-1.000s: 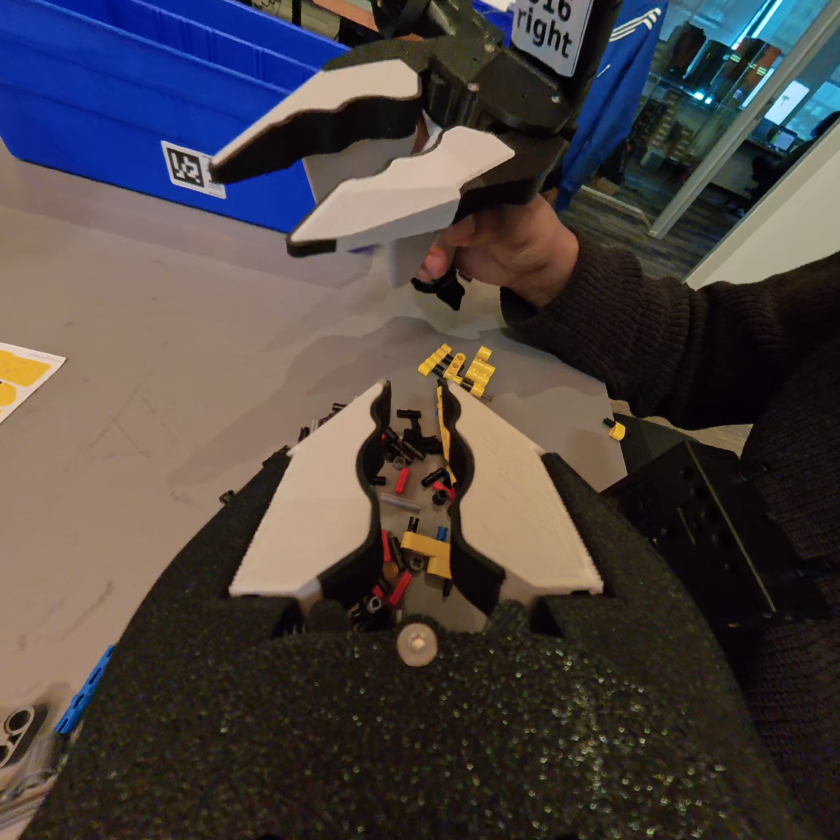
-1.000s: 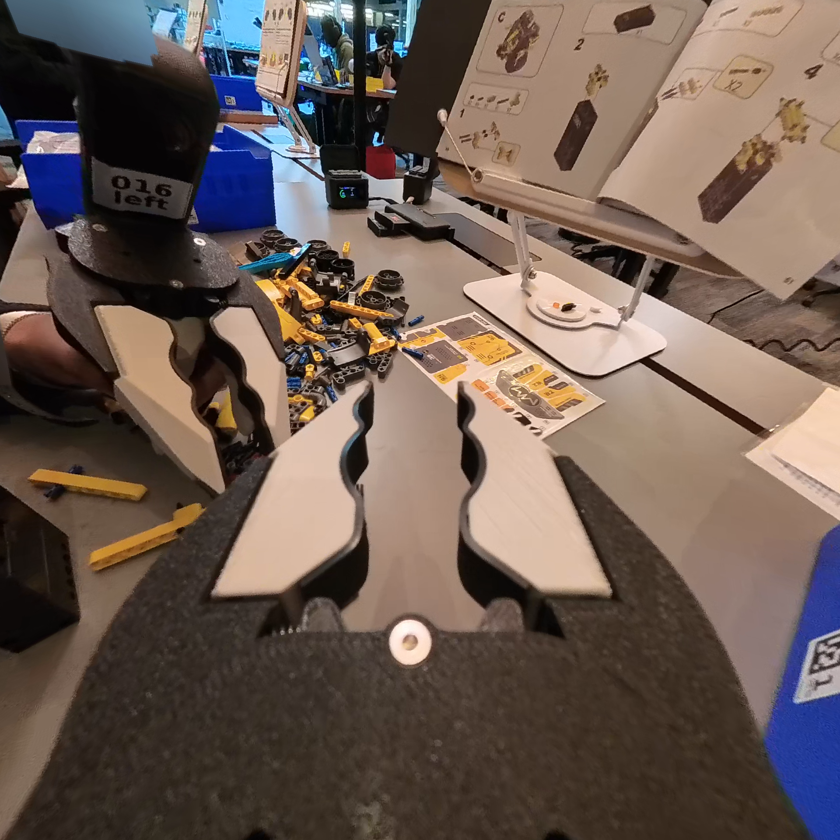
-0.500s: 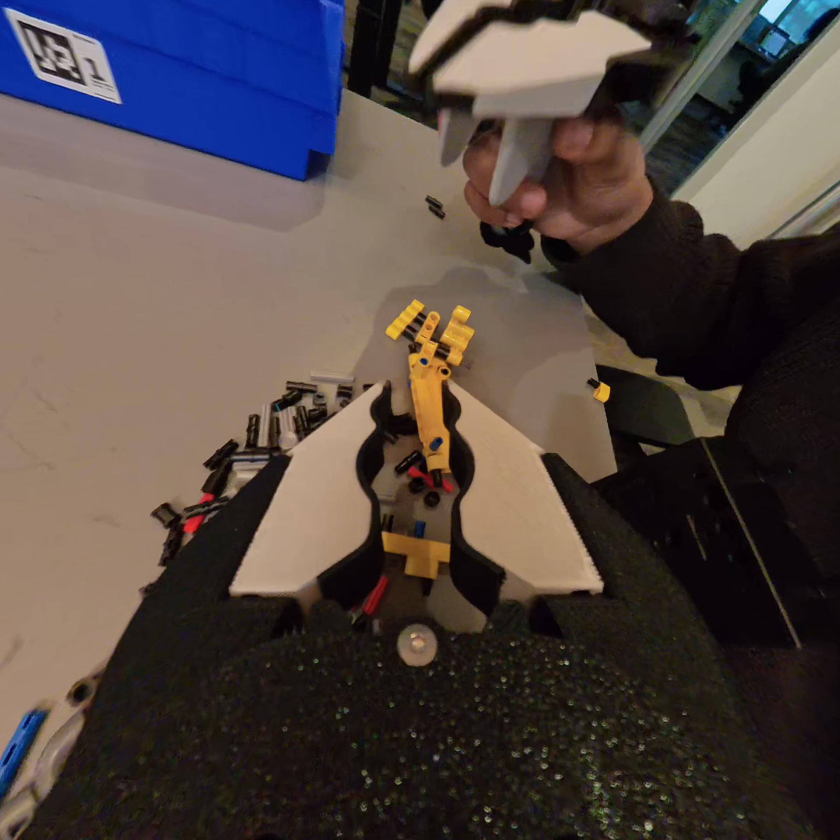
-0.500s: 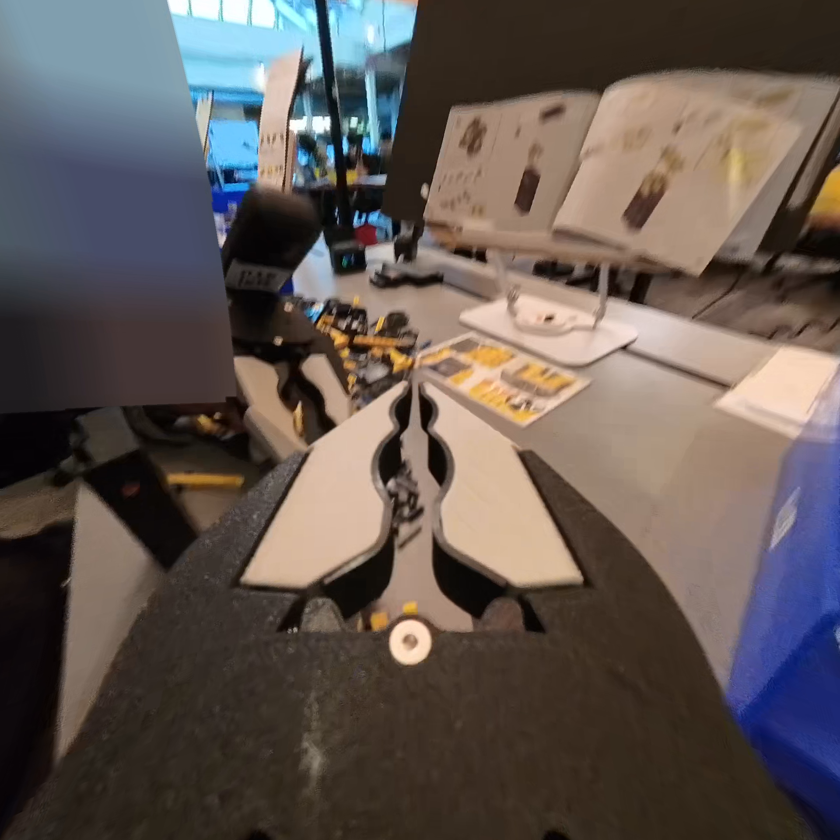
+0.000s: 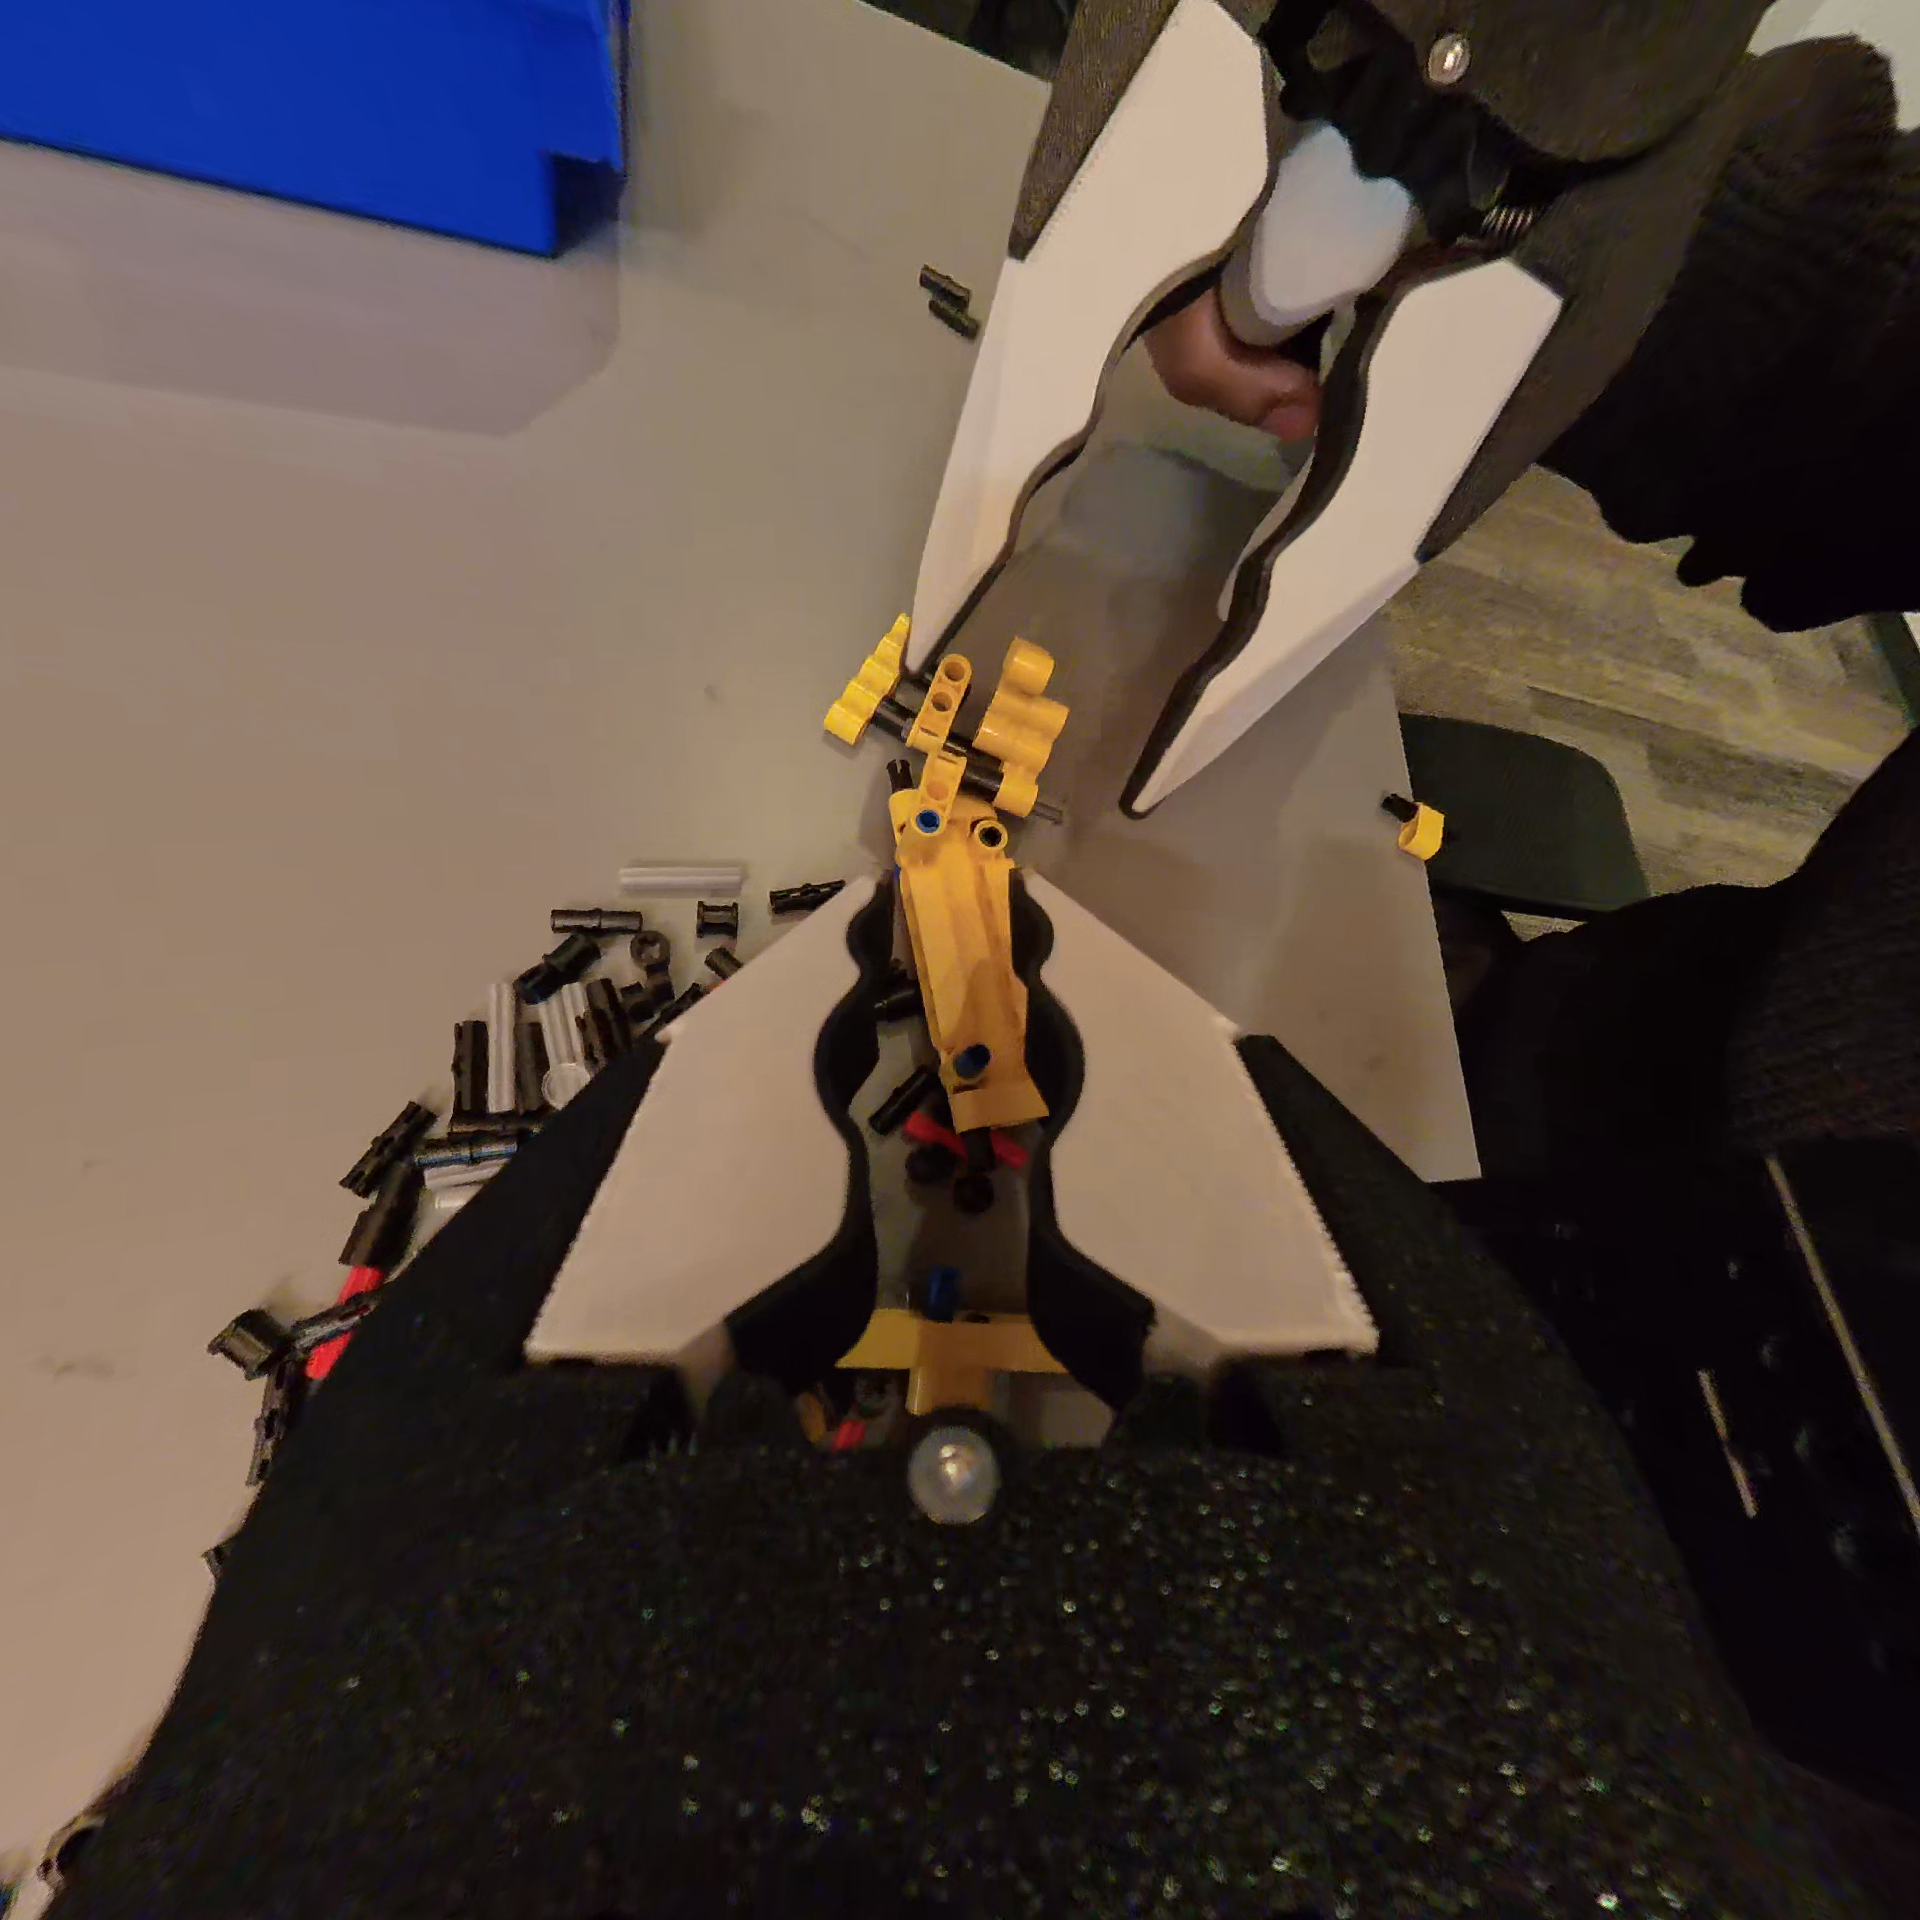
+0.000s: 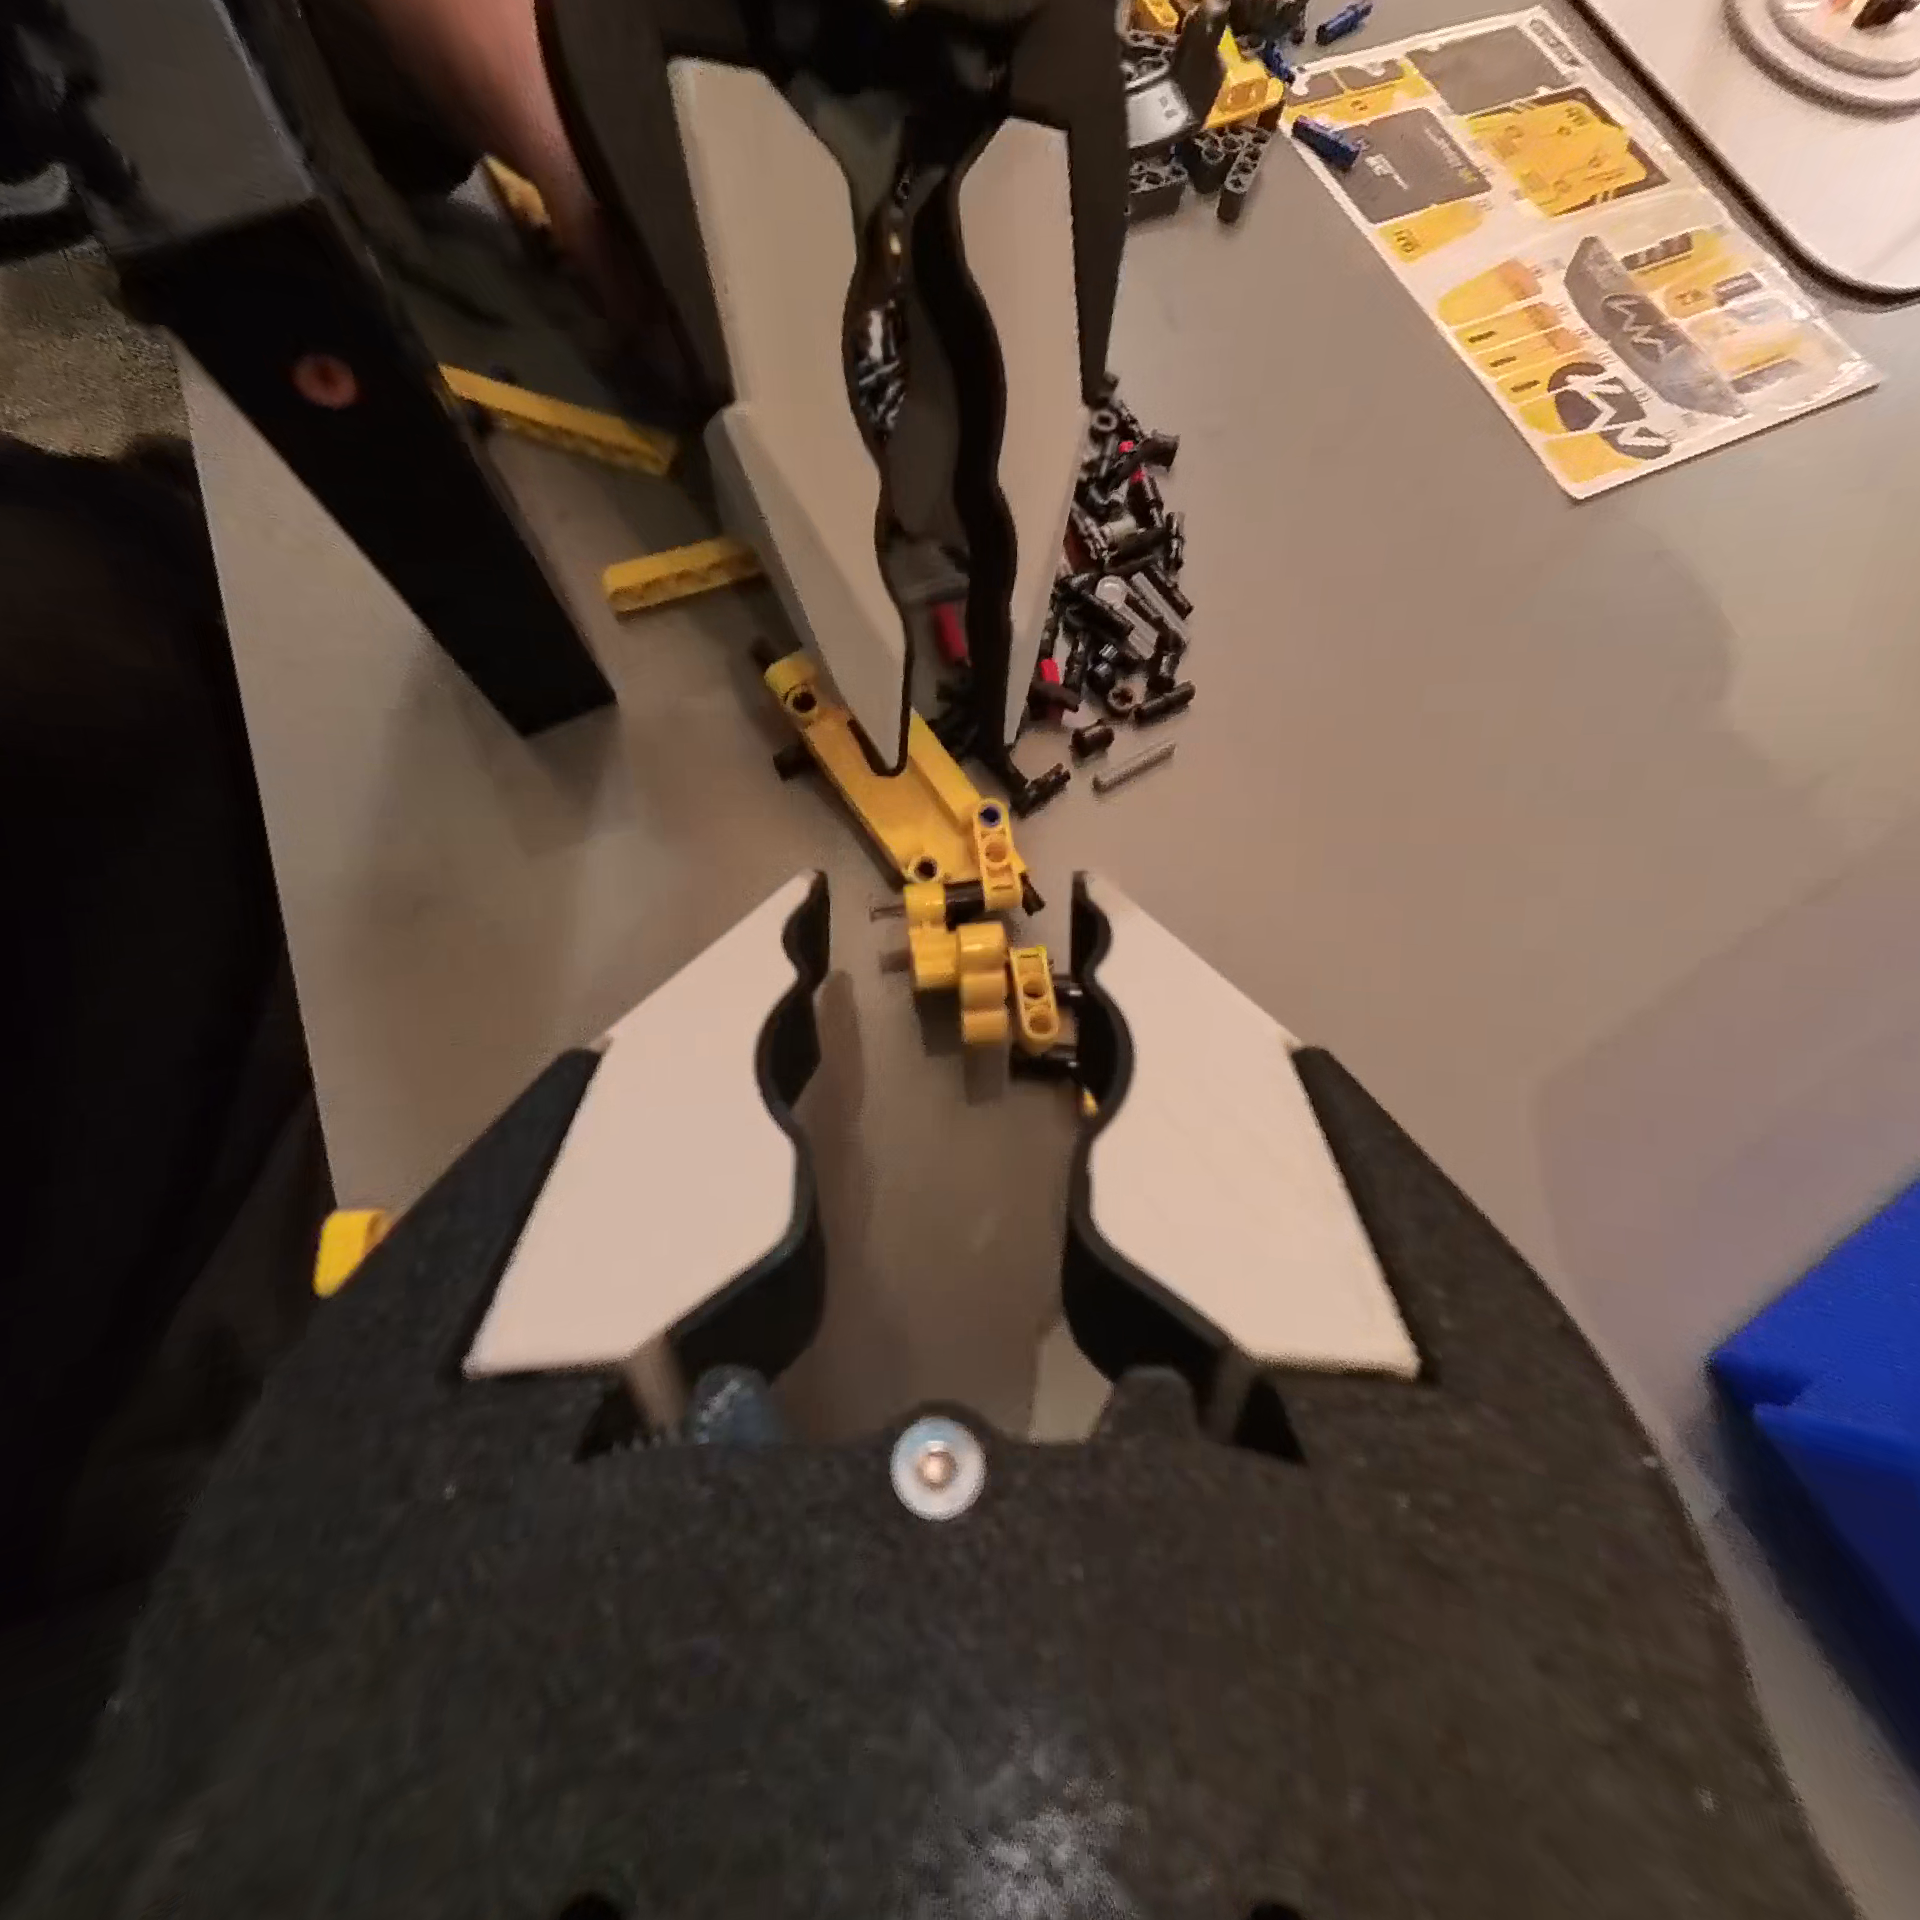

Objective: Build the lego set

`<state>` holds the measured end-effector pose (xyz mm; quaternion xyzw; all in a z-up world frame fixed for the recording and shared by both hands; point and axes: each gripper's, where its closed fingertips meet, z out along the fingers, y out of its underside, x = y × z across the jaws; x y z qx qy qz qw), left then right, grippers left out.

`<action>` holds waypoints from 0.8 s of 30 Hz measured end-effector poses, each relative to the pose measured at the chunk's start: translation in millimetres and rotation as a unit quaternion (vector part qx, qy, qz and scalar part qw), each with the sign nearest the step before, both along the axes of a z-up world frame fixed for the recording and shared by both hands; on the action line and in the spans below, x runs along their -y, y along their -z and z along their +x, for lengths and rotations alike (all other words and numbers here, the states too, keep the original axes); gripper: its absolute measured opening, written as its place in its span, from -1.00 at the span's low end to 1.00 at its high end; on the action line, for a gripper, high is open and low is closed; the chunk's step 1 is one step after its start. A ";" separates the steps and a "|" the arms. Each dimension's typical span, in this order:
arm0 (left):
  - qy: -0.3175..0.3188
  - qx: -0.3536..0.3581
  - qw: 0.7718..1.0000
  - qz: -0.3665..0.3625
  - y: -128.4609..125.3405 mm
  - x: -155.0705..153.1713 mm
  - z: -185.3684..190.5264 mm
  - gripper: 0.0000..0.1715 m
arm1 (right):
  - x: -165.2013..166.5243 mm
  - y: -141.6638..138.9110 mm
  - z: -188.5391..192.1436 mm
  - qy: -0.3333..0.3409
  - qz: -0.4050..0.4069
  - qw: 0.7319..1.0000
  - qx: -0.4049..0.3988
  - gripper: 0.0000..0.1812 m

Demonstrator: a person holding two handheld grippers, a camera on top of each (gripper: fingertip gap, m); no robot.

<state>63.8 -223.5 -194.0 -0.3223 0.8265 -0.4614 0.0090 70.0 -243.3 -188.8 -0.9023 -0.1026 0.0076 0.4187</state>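
Note:
My left gripper [image 5: 954,878] is shut on a long yellow panel piece [image 5: 971,987] that lies low over the grey table [image 5: 312,727]. A cluster of small yellow connectors on black pins [image 5: 977,717] is joined to the panel's far end. My right gripper [image 6: 948,883] is open, pointing down, with its fingertips on either side of this connector cluster [image 6: 977,971]; its right finger is close to the cluster. In the right wrist view the left gripper [image 6: 948,769] faces me, clamped on the panel [image 6: 904,795]. The right gripper also shows in the left wrist view [image 5: 1029,738].
A heap of small black, grey and red pins [image 5: 540,1039] lies beside the left gripper; it also shows in the right wrist view [image 6: 1127,582]. A blue bin [image 5: 312,104], a sticker sheet [image 6: 1590,239], a black block [image 6: 343,416], yellow beams [image 6: 675,571] and the table edge [image 5: 1444,987] are nearby. The grippers are tip to tip, or close to it. The black block [image 6: 343,416] lies around 9 centimetres away from my left fingertips.
The right gripper came down from above the table, tipped downward, and opened around the yellow connector cluster. The left gripper closed on the yellow panel and still holds it.

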 end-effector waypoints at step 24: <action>0.020 0.028 0.999 0.034 5.4 12.5 3.4 -0.75 | -4.7 10.3 -2.3 -0.055 0.022 0.998 -0.012 -0.65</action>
